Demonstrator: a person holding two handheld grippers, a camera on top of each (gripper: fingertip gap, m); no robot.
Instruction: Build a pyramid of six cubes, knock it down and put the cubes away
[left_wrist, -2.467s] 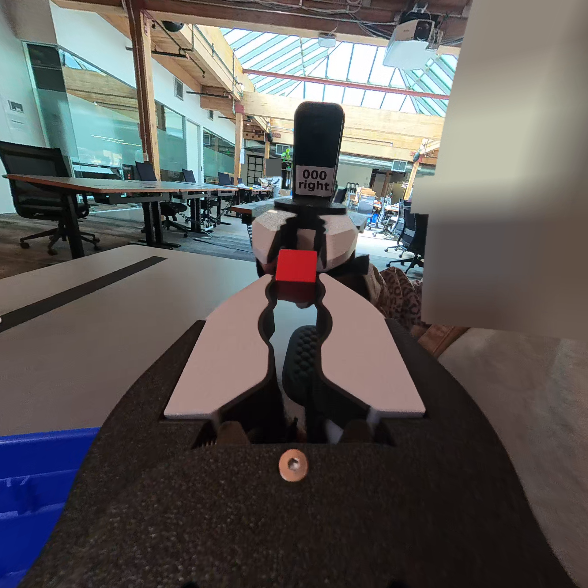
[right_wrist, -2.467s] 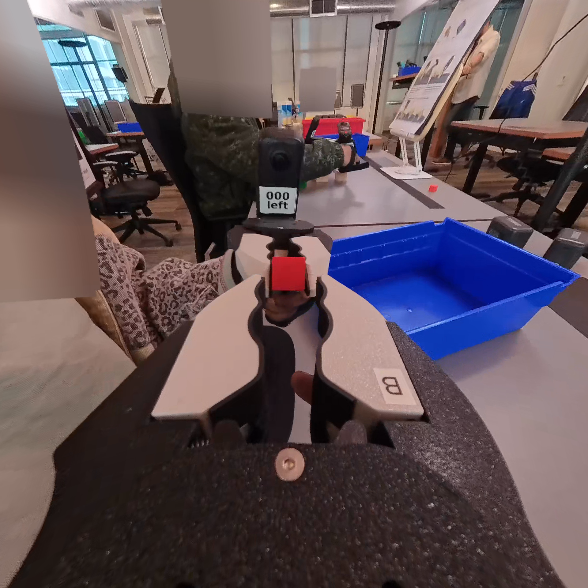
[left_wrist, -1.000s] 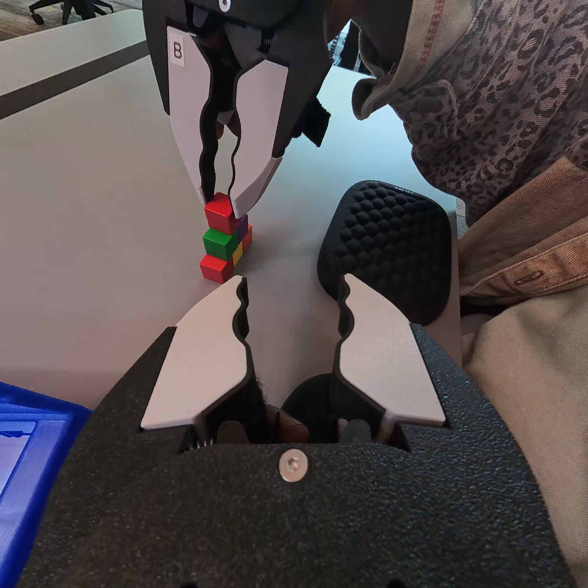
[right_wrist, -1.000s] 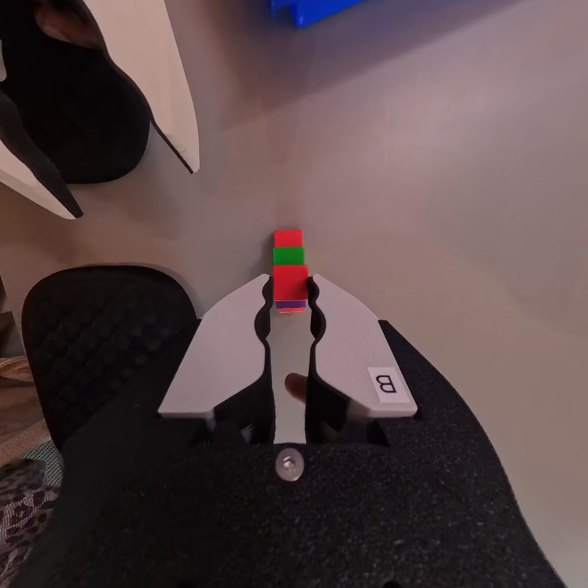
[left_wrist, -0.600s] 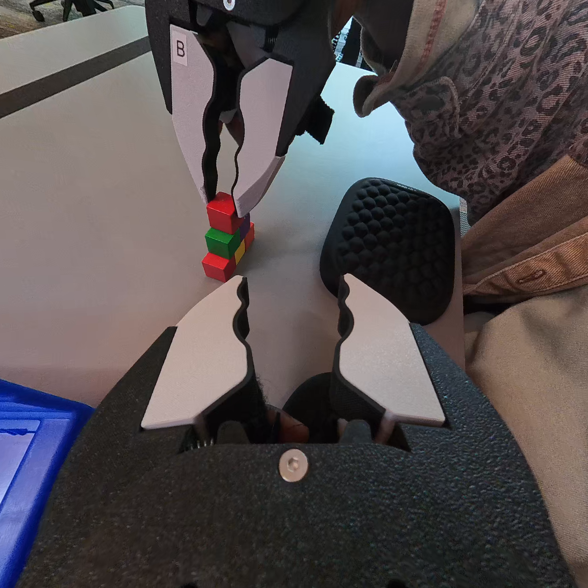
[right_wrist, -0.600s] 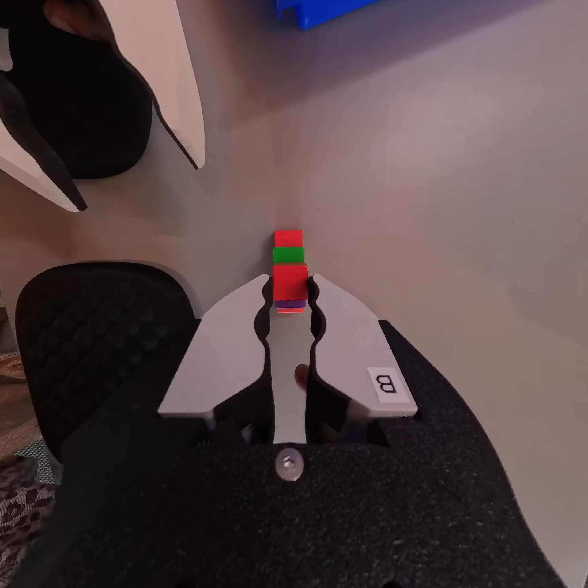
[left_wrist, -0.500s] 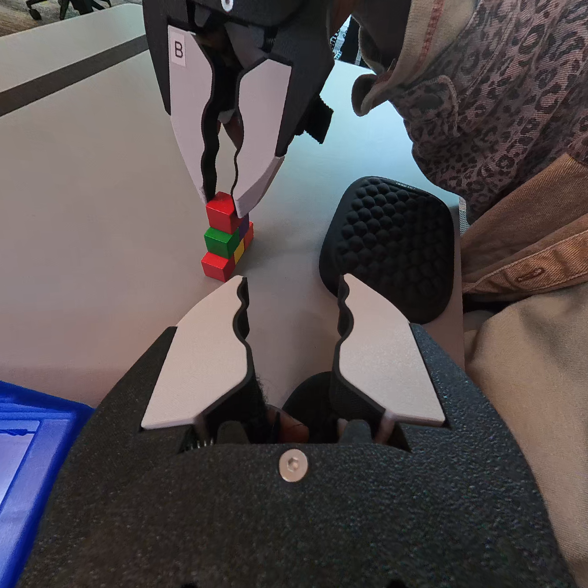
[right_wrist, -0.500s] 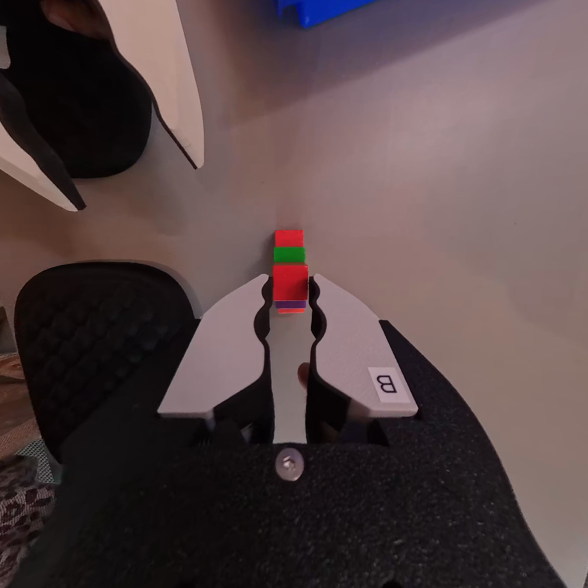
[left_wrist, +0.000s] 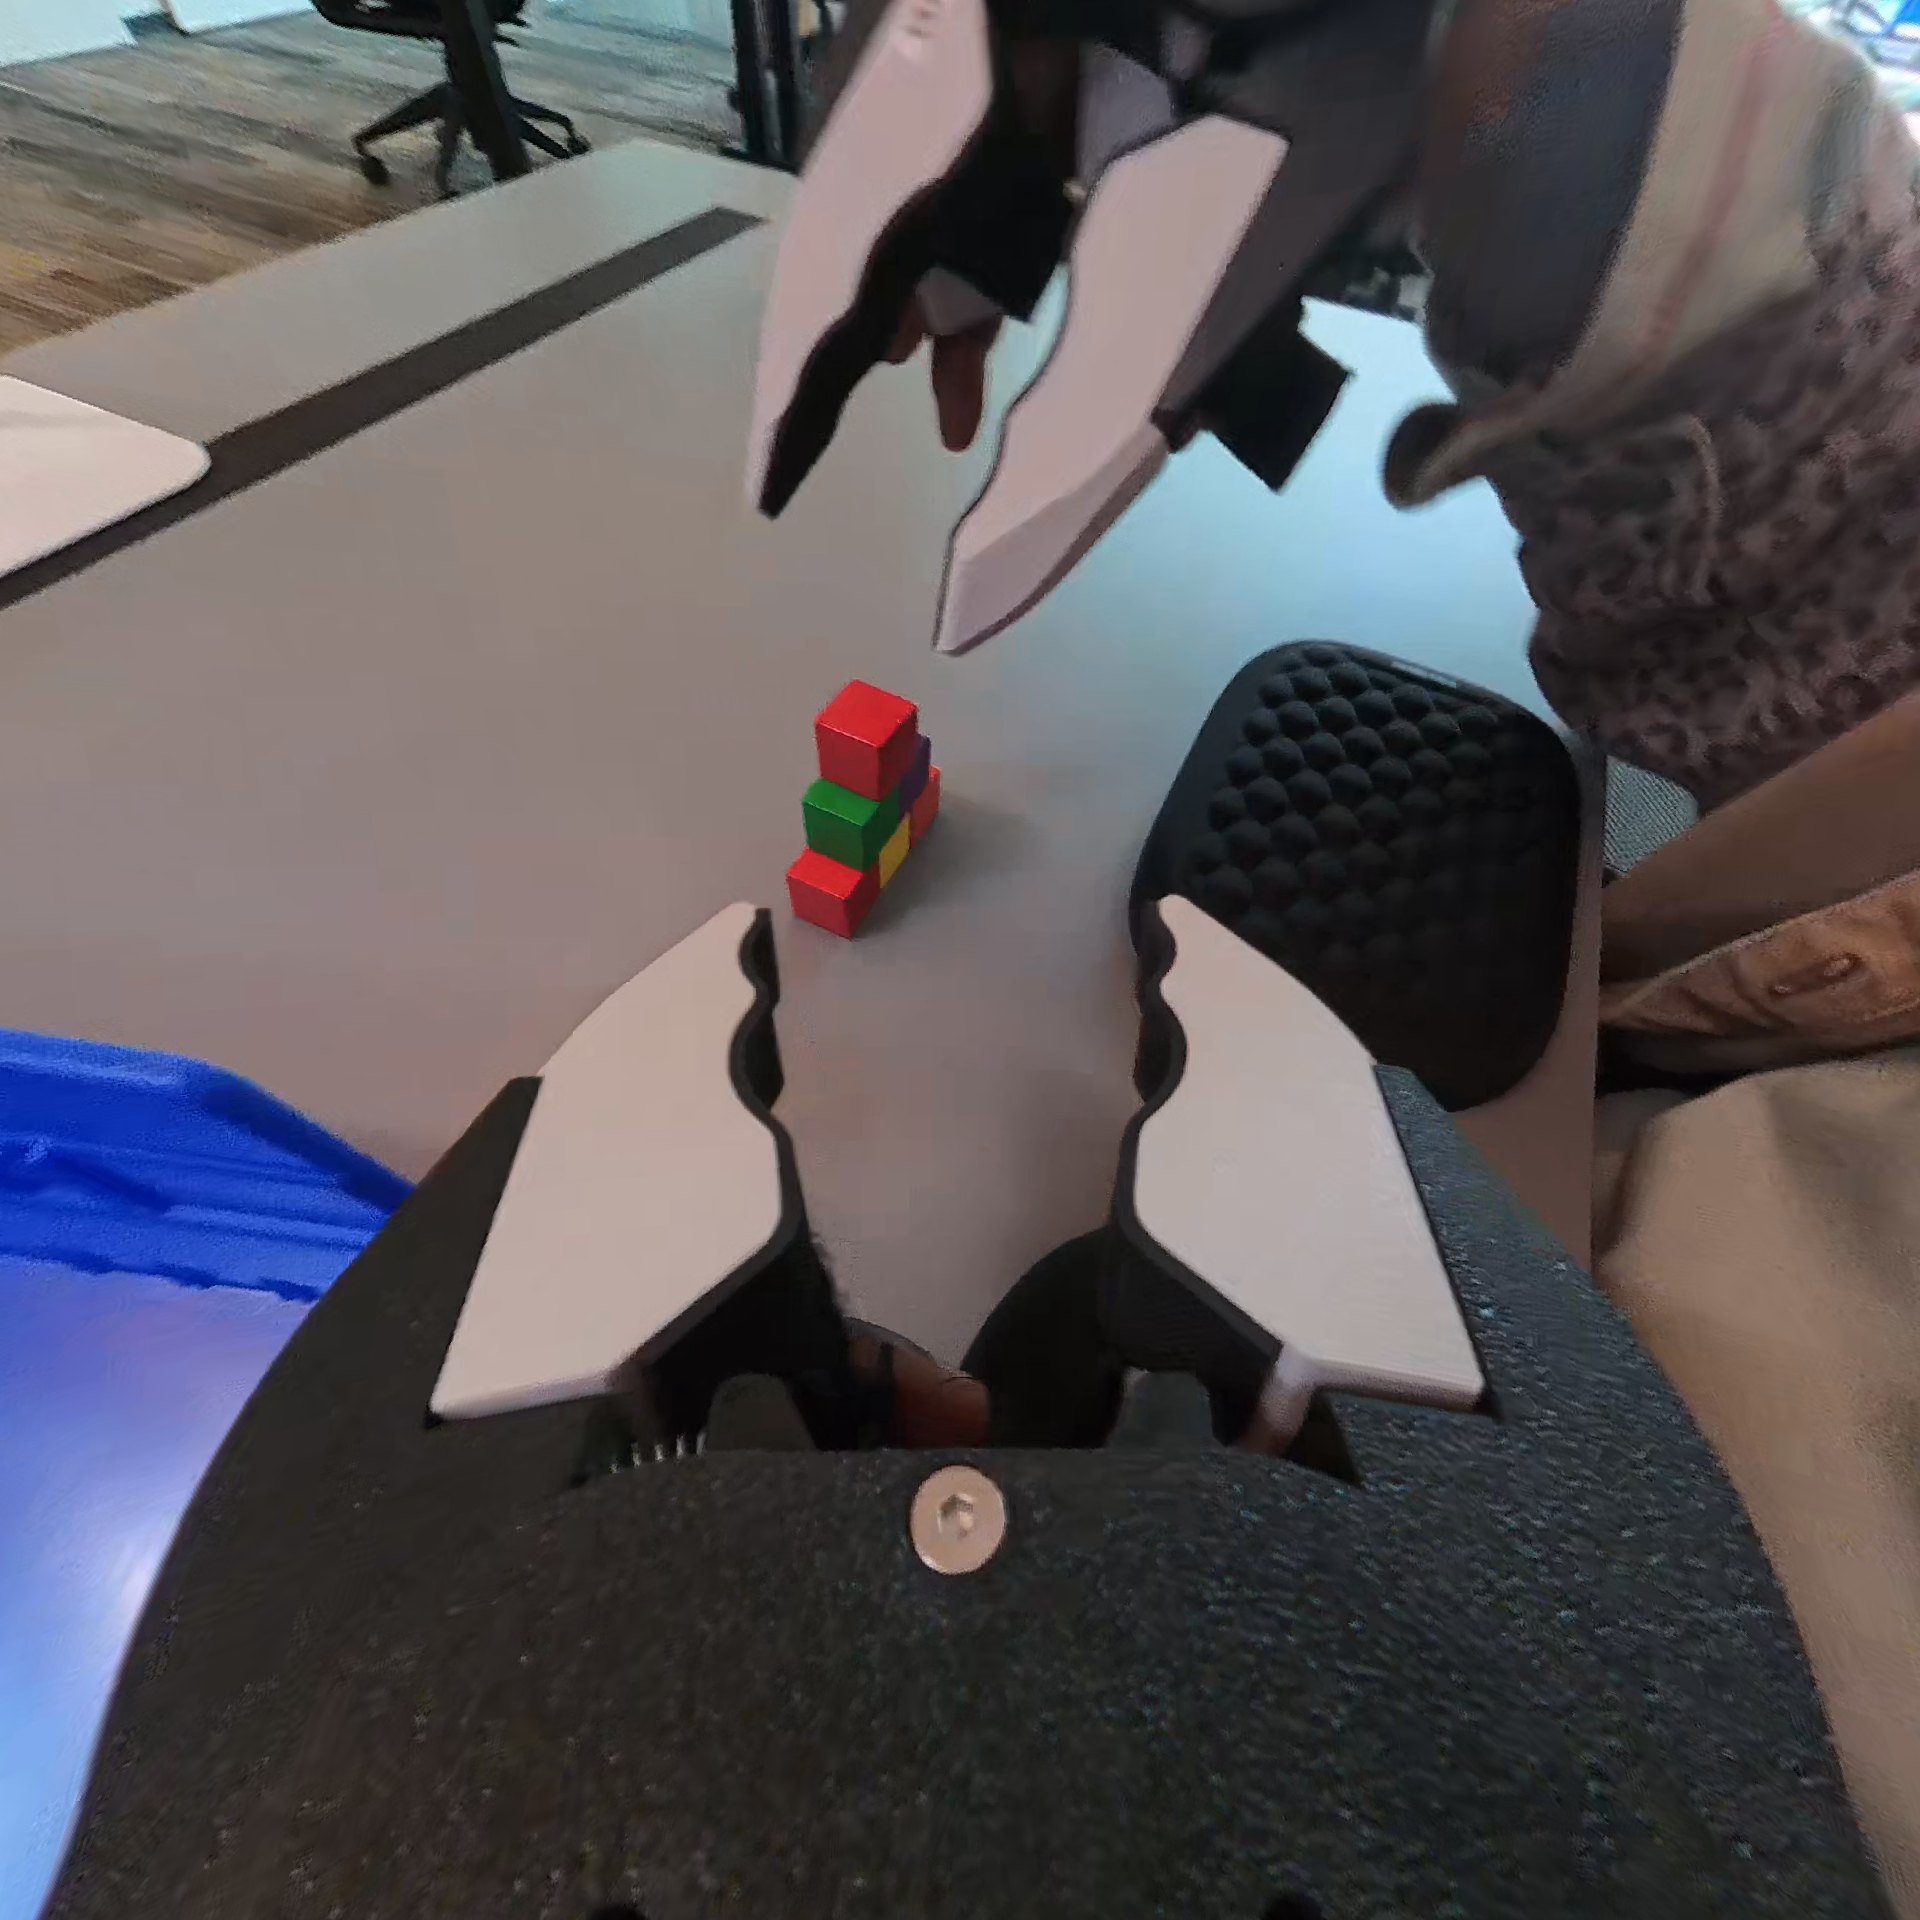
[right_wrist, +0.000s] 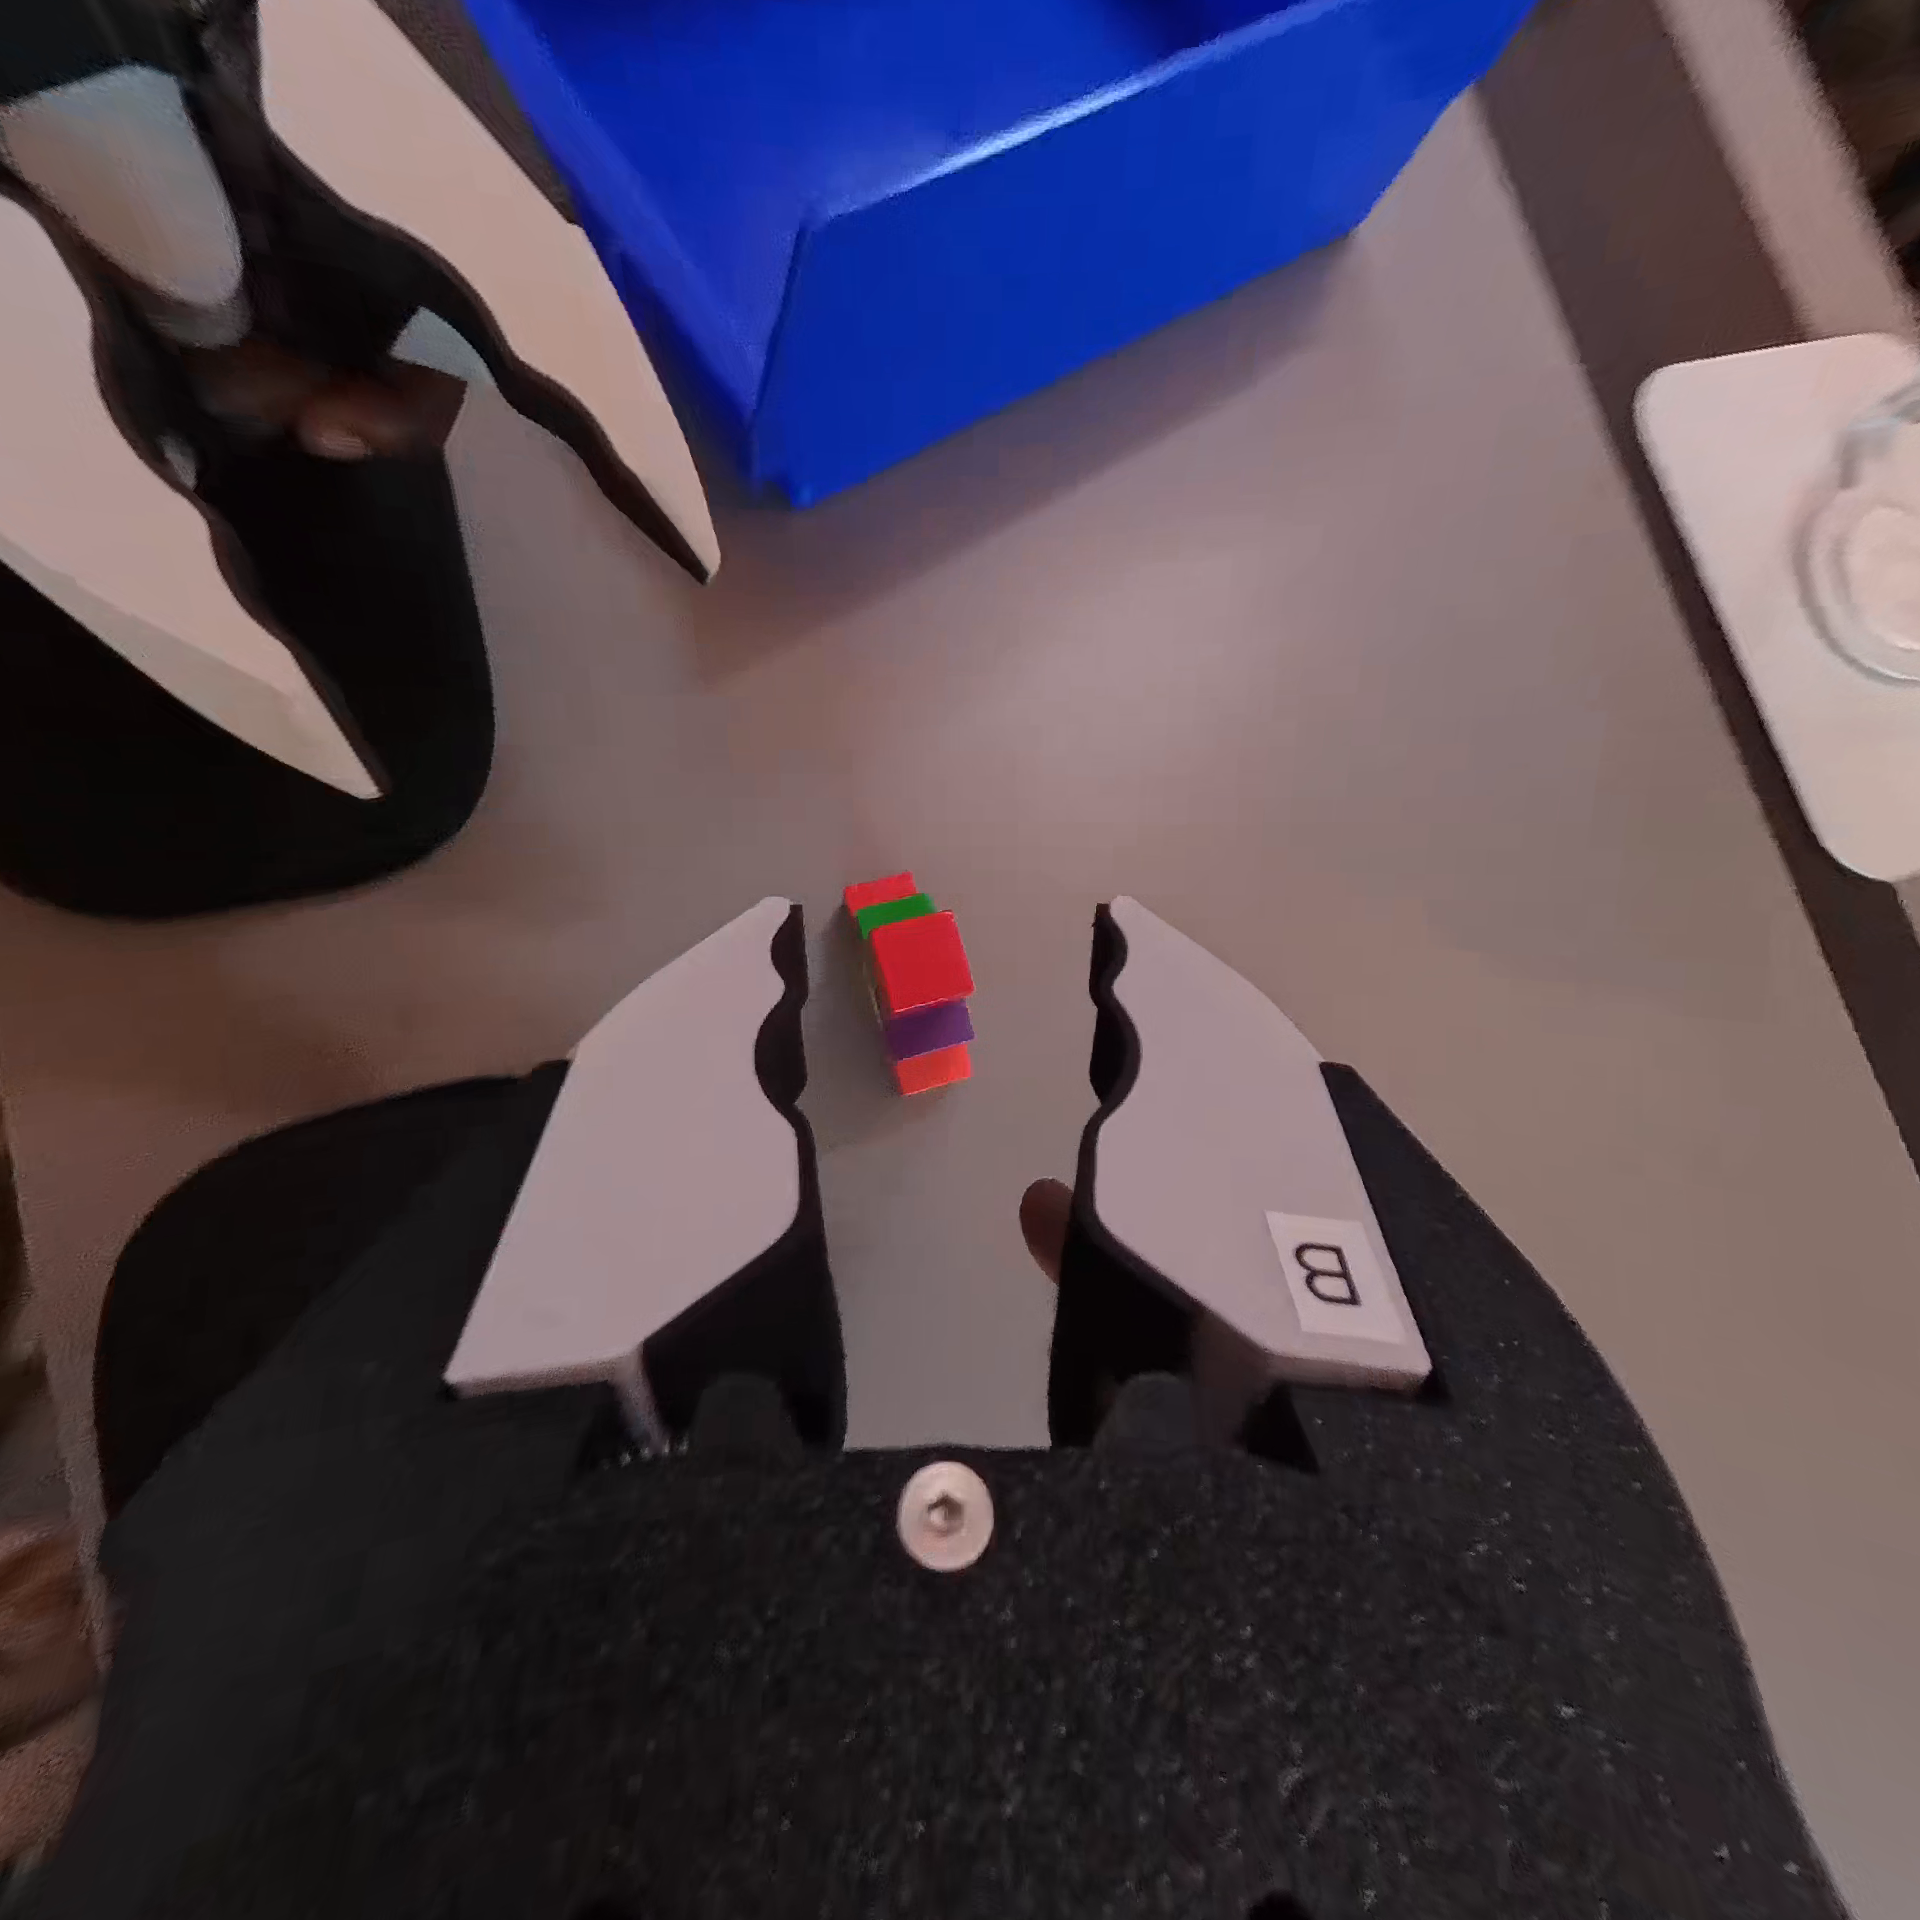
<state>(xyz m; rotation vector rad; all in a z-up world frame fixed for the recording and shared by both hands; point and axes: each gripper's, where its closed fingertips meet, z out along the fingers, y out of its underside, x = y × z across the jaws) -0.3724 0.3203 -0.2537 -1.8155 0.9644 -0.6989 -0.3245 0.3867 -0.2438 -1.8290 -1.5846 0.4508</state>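
Now, in the left wrist view, the left gripper (left_wrist: 954, 920) is waiting spread and empty just short of the finished cube pyramid (left_wrist: 862, 808) standing on the table (left_wrist: 416, 665) while, in the right wrist view, the right gripper (right_wrist: 943, 914) is hanging over the pyramid's top red cube (right_wrist: 920, 968) with its jaws apart and touching nothing, so building looks done and the next move is likely a sideways knock, then carrying cubes into the blue bin (right_wrist: 1039, 239).

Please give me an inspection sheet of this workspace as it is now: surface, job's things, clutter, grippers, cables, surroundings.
Surface: grey table with a dark strip across it.
Job's things: cube pyramid standing; top red cube in place; green cube in the middle row; blue bin near it, apart.
Clutter: black padded rest; white pad with a clear glass thing on it.
Grippers: left gripper open, empty, low before the pyramid; right gripper open, empty, above the pyramid, not touching.
Cables: nothing seen.
Surroundings: wooden floor, office chair, person's patterned sleeve.
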